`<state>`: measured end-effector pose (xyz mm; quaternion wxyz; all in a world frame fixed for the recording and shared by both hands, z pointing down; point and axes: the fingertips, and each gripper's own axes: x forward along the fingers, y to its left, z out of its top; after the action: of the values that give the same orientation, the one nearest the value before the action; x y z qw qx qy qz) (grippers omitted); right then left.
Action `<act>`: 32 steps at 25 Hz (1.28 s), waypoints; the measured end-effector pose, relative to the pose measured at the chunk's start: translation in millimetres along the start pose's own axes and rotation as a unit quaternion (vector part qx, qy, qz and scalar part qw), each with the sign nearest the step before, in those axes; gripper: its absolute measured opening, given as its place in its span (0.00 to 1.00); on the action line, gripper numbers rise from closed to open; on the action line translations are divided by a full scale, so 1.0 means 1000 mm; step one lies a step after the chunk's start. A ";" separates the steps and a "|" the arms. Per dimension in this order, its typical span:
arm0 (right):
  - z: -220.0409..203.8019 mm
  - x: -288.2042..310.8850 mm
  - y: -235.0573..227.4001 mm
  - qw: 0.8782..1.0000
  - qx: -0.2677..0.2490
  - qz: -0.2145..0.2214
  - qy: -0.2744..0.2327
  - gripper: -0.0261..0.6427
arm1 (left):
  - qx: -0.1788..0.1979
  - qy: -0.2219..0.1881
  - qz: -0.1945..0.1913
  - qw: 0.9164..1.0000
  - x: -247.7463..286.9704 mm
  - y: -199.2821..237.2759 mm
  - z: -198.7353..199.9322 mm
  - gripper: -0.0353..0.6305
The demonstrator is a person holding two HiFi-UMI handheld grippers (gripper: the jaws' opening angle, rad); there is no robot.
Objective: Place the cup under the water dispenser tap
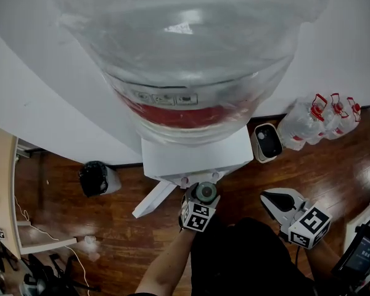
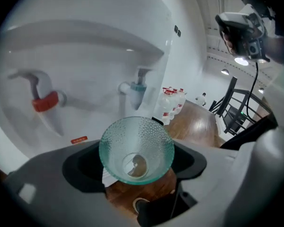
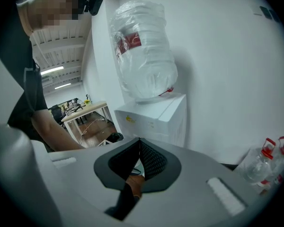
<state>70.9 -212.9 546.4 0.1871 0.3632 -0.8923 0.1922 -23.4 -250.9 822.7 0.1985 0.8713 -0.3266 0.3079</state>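
Note:
A dimpled, green-tinted glass cup [image 2: 136,148] sits upright between the jaws of my left gripper [image 1: 200,200], which is shut on it. In the left gripper view the cup is just in front of the white water dispenser's [image 1: 194,156] tap recess, below and between the red tap [image 2: 45,100] and the blue tap [image 2: 138,86]. From the head view the cup [image 1: 205,192] is right at the dispenser's front. My right gripper [image 1: 268,197] hangs to the right, jaws shut and empty, its tips [image 3: 140,143] meeting.
A large clear water bottle [image 1: 185,60] tops the dispenser. Several red-capped jugs [image 1: 320,119] and a small beige appliance [image 1: 266,142] stand on the wood floor at the right. A black bag [image 1: 97,177] lies at the left, near a desk [image 1: 3,190].

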 end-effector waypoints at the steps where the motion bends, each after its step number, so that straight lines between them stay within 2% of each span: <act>1: -0.005 0.003 -0.004 1.000 0.001 0.000 0.004 0.04 | -0.002 0.004 0.000 1.000 0.010 0.003 -0.004 0.48; 7: -0.019 0.016 -0.004 0.999 -0.007 0.023 0.022 0.04 | -0.011 0.008 0.007 1.000 0.052 0.018 -0.022 0.48; 13: -0.033 0.017 -0.027 0.999 0.016 -0.005 0.029 0.04 | -0.012 -0.029 0.015 0.999 0.077 0.027 -0.008 0.48; 19: -0.039 0.020 -0.030 0.999 0.015 -0.005 0.044 0.04 | -0.014 -0.015 0.033 0.999 0.094 0.037 -0.009 0.48; 25: -0.035 0.013 -0.031 0.999 0.022 -0.028 0.037 0.04 | -0.050 -0.033 0.032 0.998 0.095 0.039 -0.013 0.48; 28: -0.033 0.007 -0.027 0.998 0.024 -0.018 0.047 0.04 | -0.061 -0.006 0.042 0.997 0.099 0.038 -0.017 0.49; 29: -0.033 0.005 -0.024 0.998 0.022 -0.013 0.051 0.04 | -0.069 0.005 0.048 0.996 0.099 0.040 -0.021 0.52; 31: -0.029 -0.001 -0.019 0.998 0.019 -0.006 0.054 0.04 | -0.083 0.017 0.061 0.994 0.095 0.046 -0.025 0.65; 32: -0.026 -0.005 -0.019 0.998 0.019 -0.006 0.052 0.04 | -0.088 0.019 0.065 0.994 0.091 0.048 -0.024 0.67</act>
<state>92.8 -209.9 569.7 0.2281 0.3616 -0.8752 0.2263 -12.1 -312.5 908.4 0.2598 0.8215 -0.4044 0.3067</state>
